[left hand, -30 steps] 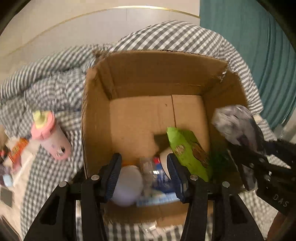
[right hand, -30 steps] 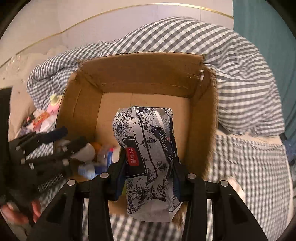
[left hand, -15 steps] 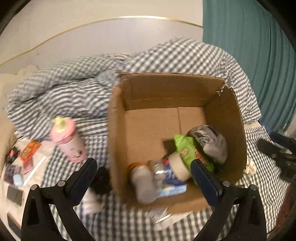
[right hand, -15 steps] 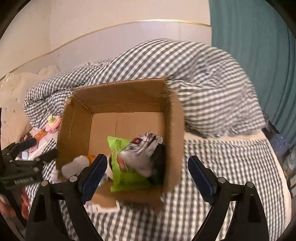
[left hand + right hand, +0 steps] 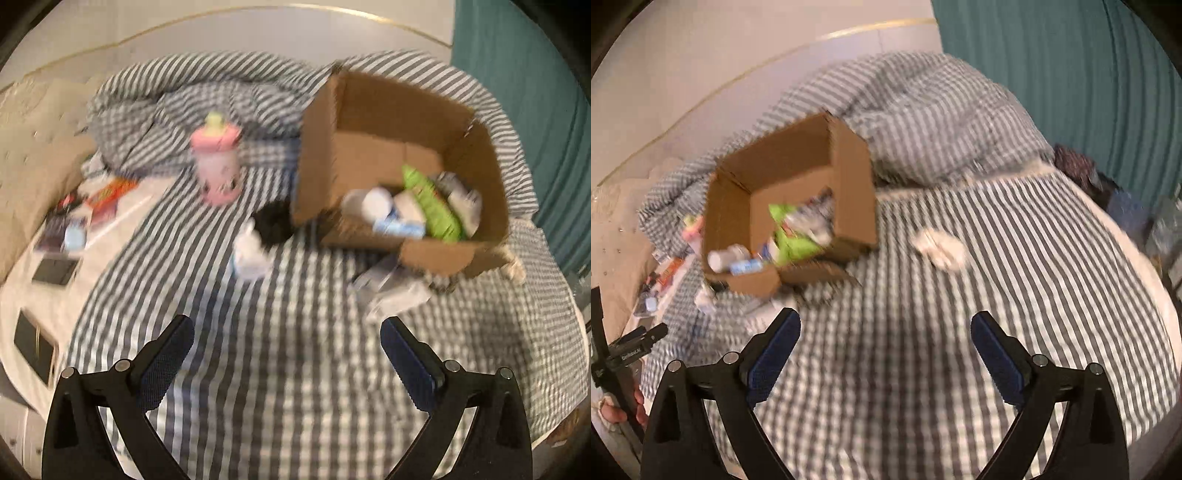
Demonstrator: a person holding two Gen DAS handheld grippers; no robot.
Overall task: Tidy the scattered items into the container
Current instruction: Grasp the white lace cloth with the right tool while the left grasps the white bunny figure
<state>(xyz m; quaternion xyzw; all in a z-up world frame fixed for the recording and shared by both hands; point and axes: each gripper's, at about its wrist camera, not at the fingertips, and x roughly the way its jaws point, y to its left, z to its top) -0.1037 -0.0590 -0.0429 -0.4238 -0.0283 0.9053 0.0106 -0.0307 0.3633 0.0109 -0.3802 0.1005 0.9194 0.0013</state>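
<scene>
Far left: we see packets (image 5: 107,197) strewn on the bed's white edge.
Pink bottle (image 5: 217,162): upright on the checked duvet (image 5: 295,350), left of the box.
Cardboard box (image 5: 317,155): holds a green bag (image 5: 432,205) and bottles.
Left hand-held gripper (image 5: 287,363): spread wide, holding nothing.
Right hand-held gripper (image 5: 885,352): spread wide too, nothing held, white wad (image 5: 940,247) beyond.

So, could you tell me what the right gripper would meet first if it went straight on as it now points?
Probably just the checked bedspread: the open right gripper aims between the cardboard box and the crumpled white item, though blur obscures depth.
</scene>
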